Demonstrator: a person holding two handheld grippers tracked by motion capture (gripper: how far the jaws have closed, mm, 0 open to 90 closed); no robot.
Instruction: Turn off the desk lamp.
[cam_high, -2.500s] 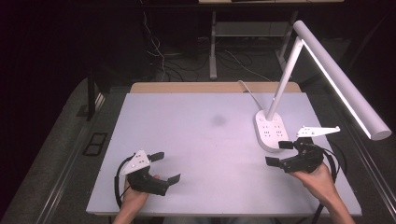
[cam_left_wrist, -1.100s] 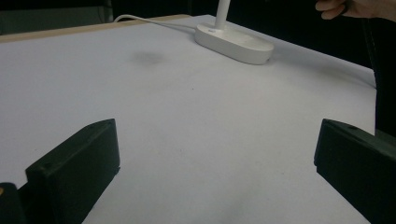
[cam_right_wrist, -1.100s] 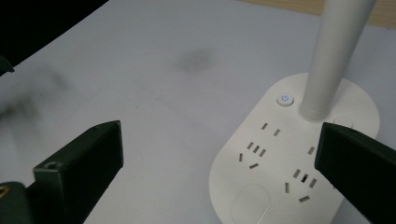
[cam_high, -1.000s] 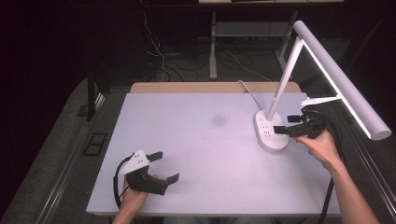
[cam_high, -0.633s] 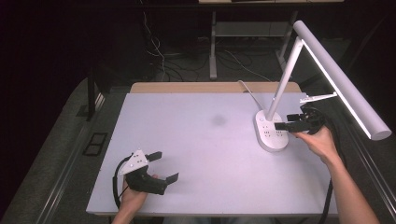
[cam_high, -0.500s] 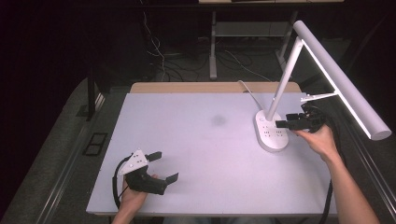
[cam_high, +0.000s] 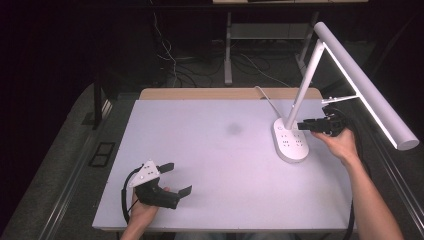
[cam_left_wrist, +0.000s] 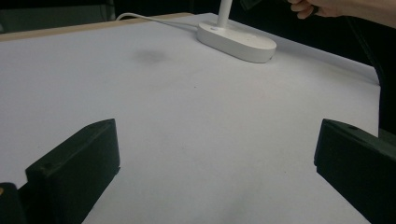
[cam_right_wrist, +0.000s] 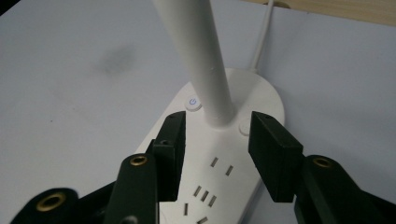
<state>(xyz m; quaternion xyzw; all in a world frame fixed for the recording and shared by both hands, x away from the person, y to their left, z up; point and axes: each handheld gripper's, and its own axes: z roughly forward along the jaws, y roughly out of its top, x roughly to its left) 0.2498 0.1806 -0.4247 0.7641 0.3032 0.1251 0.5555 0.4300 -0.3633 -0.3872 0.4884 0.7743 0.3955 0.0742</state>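
Right gripper (cam_high: 306, 125) moved from the near right edge of the white table (cam_high: 220, 150) up to the white desk lamp with oval socket base (cam_high: 290, 142), near the far right corner.

Now jaws half apart, one each side of the slanted white lamp stem (cam_right_wrist: 205, 60), touching nothing yet; probably about to grasp. Left gripper (cam_high: 172, 177) unchanged near the front left corner, wide open, empty.

One white desk lamp (cam_high: 320, 90), one white table (cam_high: 220, 150), two handheld grippers, two hands, one dark smudge (cam_high: 233, 129)
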